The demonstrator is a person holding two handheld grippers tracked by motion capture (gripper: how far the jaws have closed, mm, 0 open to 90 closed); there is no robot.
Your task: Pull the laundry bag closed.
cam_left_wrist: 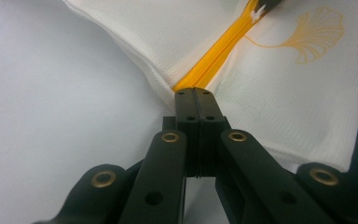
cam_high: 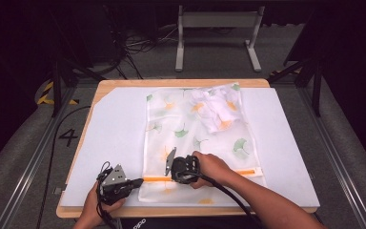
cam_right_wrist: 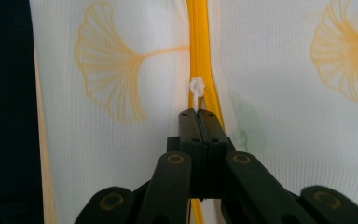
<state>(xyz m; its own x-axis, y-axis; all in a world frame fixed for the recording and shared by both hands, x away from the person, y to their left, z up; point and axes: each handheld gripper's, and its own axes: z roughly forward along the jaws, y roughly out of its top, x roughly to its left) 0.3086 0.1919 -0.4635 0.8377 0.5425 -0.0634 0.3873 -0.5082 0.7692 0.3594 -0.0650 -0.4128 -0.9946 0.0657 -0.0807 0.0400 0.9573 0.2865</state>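
Low in the frame, the left gripper is clenching the mesh bag at its yellow zipper's end — anchoring it — while the right gripper is pinching the white pull, zipping.

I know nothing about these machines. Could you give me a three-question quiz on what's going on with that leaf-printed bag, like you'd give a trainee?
1. True or false: the left tongs are clamped on the end of the orange zipper at the mesh bag's corner.
2. What do the right tongs grip? A) a bag corner B) the white zipper pull C) nothing
3. What lies inside the bag at its far end?

Key:
1. True.
2. B.
3. A crumpled white cloth with orange print, seen through the mesh.
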